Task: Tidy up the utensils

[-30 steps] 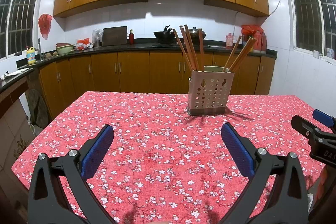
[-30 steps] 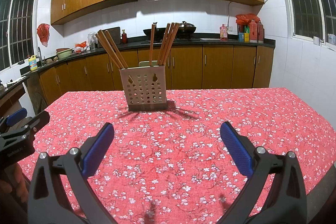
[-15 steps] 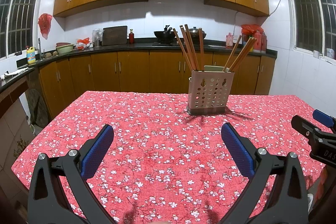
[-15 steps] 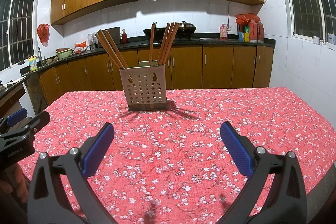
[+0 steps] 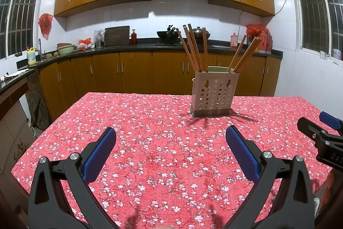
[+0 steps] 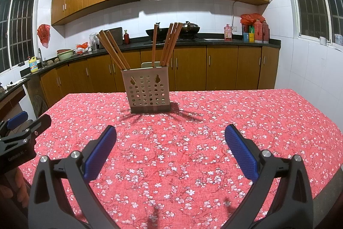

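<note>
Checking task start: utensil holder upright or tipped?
Upright: the utensil holder sits flat on the tablecloth, chopsticks leaning out of its top.

My left black two-finger gripper with blue ribbed pads (image 5: 171, 138) hangs level, its jaws spread wide with nothing between them. My right black gripper with the same blue pads (image 6: 170, 137) matches it, jaws wide apart and empty. Each shows at the edge of the other's view, side by side and well apart, both pointing forward.

"GenRobot.AI" on left tongs (image 6: 17, 132) body
</note>
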